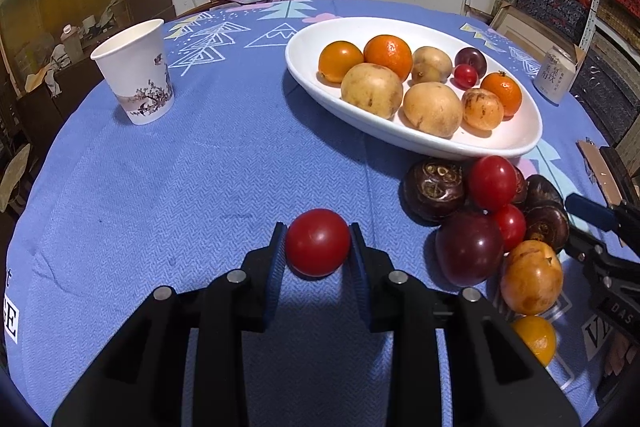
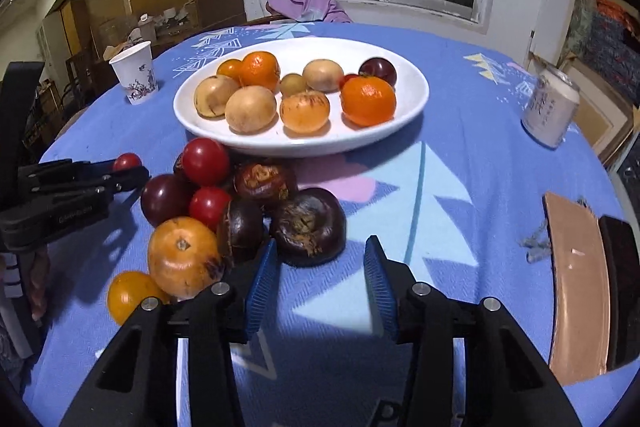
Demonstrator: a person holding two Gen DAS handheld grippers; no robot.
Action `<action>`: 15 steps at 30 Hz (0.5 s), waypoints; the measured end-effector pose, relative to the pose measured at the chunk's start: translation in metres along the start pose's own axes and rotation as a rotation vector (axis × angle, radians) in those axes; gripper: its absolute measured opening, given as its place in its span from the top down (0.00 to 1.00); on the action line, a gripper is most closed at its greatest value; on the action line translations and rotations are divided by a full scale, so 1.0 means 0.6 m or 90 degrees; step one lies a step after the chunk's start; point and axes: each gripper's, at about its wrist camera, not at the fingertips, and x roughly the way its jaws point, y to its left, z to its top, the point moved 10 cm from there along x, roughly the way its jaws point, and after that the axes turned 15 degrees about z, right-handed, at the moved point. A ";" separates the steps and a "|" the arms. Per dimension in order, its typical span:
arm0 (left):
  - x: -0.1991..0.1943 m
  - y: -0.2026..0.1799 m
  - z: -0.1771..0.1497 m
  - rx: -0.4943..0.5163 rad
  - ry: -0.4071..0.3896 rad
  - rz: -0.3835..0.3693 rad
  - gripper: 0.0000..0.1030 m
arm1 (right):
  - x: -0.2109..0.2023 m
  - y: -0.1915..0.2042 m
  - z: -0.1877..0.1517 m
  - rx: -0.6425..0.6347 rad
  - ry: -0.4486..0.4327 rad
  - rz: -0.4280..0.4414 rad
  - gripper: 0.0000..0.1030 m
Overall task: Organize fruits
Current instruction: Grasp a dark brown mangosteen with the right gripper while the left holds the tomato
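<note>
A: Left gripper (image 1: 318,241): what do its jaws show?
B: They are clenched on a red cherry tomato (image 1: 318,242), one blue pad against each side, above the blue tablecloth (image 1: 200,187).

A: Right gripper (image 2: 320,267)?
B: Its jaws stand apart and grasp nothing (only cloth lies between them). Its left finger (image 2: 262,277) sits just beside a dark water chestnut (image 2: 308,227), which lies ahead of the gap and to its left.

A: Surrounding fruit?
B: A loose pile lies on the cloth between the two grippers: more chestnuts, cherry tomatoes (image 2: 205,161), a dark plum (image 2: 164,199), an orange persimmon (image 2: 182,257).

A: Beyond it?
B: A white oval dish (image 2: 416,95) touching the pile, holding tangerines (image 2: 368,101), pale brown fruits and one plum. A paper cup (image 1: 136,75) stands far left, a can (image 2: 550,113) far right.
</note>
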 end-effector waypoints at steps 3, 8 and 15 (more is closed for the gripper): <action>0.000 0.000 -0.001 0.001 0.000 0.001 0.70 | 0.010 -0.001 0.013 0.001 -0.003 0.010 0.54; 0.001 -0.001 -0.001 0.002 0.000 0.002 0.71 | 0.031 -0.009 0.009 0.028 0.027 0.039 0.53; 0.001 -0.001 -0.001 0.004 -0.001 0.004 0.71 | 0.033 -0.006 0.007 0.025 0.029 0.035 0.53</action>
